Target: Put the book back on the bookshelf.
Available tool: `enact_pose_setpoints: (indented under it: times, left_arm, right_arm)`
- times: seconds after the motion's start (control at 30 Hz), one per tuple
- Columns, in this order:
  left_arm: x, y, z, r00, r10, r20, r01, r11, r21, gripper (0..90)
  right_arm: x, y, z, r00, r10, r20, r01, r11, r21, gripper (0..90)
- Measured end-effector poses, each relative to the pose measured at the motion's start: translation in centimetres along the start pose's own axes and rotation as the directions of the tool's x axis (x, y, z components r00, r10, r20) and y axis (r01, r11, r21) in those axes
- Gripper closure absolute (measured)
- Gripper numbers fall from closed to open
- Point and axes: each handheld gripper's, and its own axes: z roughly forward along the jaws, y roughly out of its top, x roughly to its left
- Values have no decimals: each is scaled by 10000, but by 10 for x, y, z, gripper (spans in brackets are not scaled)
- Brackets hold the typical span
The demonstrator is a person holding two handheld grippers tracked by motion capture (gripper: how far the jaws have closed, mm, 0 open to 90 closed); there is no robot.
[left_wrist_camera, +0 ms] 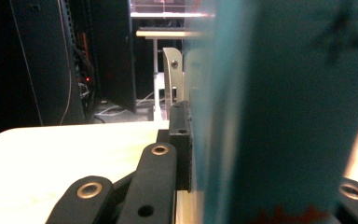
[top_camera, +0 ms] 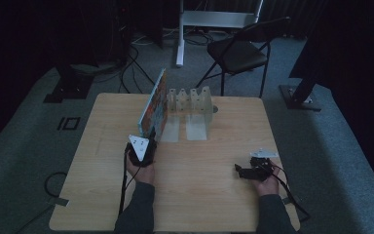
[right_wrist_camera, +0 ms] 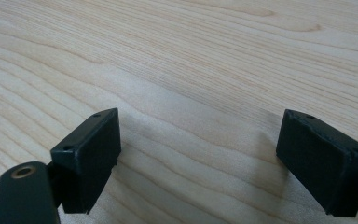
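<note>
**High view: book upright in left claw beside clear rack**

High view first: left claw (top_camera: 148, 138) clamped on the near edge of a thin picture book (top_camera: 155, 105), held upright on its edge above the wooden desk (top_camera: 209, 195), front cover colourful, spine side teal. Just beside the book's far end, a clear plastic rack (top_camera: 190, 100) with four upright dividers and flat base plates reaching toward the person; book's far end close against the rack's leftmost divider, contact not clear. Right claw (top_camera: 241, 171) resting low on the desk, well apart from book and rack, jaws spread with bare wood between them in the right gripper view (right_wrist_camera: 198, 140). Beyond the desk: black folding chair (top_camera: 238, 51), white stand leg (top_camera: 180, 34), cables (top_camera: 131, 63) across grey carpet. In the left gripper view, teal cover (left_wrist_camera: 284, 107) pressed against the pad (left_wrist_camera: 181, 140), rack divider (left_wrist_camera: 173, 70) right behind. Writing on the cover blurred, unreadable.
</note>
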Motion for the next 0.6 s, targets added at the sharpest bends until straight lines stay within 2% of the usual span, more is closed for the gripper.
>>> enact_pose_setpoints:
  times: [0.13,0.37,0.6]
  left_arm:
    - [-2,0,1,9998,201,-46,-201,9998,58,812]
    - [-4,-1,3,9999,16,-151,-17,10000,-35,812]
    - [-4,-3,4,9997,-4,-249,4,10000,-17,812]
  right_arm:
    - [0,0,0,10000,-12,-7,12,10000,-1,132]
    - [0,0,0,10000,-28,-15,28,10000,-2,132]
    - [0,0,0,10000,-56,-21,56,10000,0,132]
